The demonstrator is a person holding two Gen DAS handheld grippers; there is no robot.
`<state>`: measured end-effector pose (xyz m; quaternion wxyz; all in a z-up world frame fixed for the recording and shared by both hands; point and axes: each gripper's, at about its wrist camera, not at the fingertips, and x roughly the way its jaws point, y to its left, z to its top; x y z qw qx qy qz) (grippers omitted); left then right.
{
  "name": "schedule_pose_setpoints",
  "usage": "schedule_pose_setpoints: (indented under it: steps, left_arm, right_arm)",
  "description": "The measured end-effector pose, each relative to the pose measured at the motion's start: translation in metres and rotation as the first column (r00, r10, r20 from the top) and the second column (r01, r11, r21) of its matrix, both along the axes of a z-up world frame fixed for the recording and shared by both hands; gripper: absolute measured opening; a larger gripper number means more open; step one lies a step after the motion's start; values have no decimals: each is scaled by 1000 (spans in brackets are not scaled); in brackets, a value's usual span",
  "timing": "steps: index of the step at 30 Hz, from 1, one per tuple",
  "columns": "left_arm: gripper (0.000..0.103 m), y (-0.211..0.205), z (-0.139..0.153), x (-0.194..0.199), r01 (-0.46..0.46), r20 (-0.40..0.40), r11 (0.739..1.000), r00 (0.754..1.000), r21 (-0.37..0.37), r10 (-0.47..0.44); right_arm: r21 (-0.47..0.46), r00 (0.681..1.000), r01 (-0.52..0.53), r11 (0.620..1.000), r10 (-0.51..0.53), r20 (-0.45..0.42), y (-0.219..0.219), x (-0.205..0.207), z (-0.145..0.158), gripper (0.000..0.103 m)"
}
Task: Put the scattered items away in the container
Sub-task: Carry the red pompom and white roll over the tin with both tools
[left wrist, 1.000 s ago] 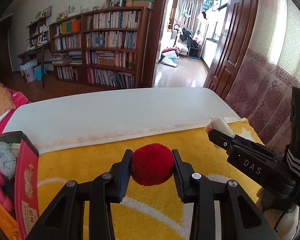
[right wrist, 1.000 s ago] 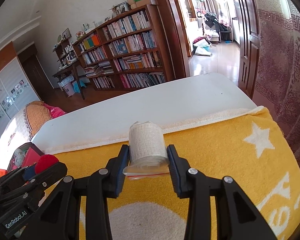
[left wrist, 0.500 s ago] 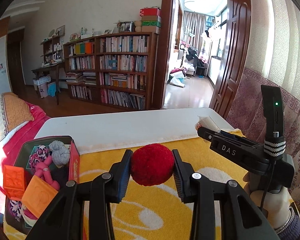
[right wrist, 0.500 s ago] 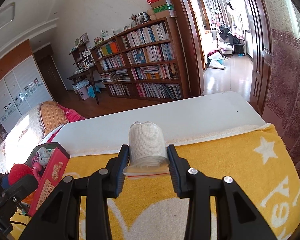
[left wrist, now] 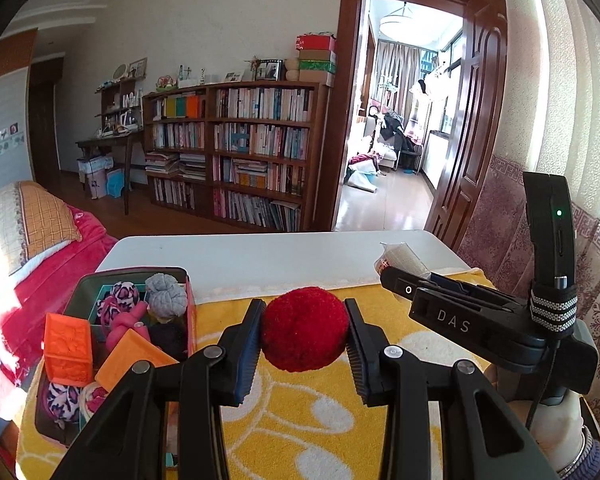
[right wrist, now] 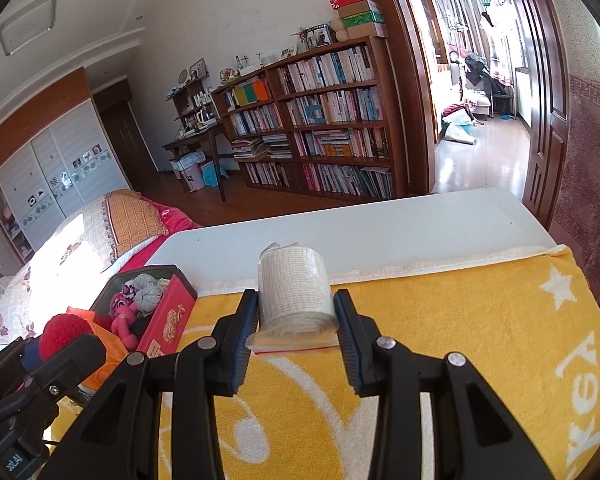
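My left gripper [left wrist: 305, 334] is shut on a fuzzy red pom-pom ball [left wrist: 304, 329], held above the yellow towel [left wrist: 300, 420]. My right gripper [right wrist: 296, 322] is shut on a white gauze roll in a clear bag [right wrist: 294, 294]; it also shows at the right of the left wrist view, gauze roll [left wrist: 400, 258] at its tip. The red tin container [left wrist: 190, 320] sits at the towel's left end, holding orange blocks [left wrist: 68, 346], a grey yarn ball [left wrist: 166, 300], leopard-print balls and pink toys. In the right wrist view the container [right wrist: 168, 320] lies left of the gauze, with the red ball [right wrist: 64, 336] before it.
A white table [right wrist: 380, 232] carries the yellow towel [right wrist: 460, 340]. A bed with a red blanket [left wrist: 60, 256] stands to the left. A bookcase [left wrist: 236, 152] and open doorway are beyond the table. A patterned curtain [left wrist: 512, 216] hangs at the right.
Both grippers have moved left and risen with their loads. The container, at first only at the left edge, now shows fully with its contents.
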<state>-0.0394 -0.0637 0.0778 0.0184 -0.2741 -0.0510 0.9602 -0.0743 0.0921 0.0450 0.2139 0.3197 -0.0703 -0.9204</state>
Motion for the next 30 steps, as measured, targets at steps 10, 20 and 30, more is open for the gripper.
schedule_pose_setpoints:
  steps: [10,20,30]
  left_arm:
    - [40,-38,10,23,-60,-37,998,997,11,61]
    - [40,-107,12,25,-148,-25,982,988,115,152]
    - [40,-180,1,16,-185,20,947,982,261,186]
  right_arm:
    - [12,997,-70,998,70,-13,-48,22,7,42]
    - [4,993,-121,993,121,-13,-79,29,10,42]
    - [-15,983,-183,983,183,3,-114,26,7,42]
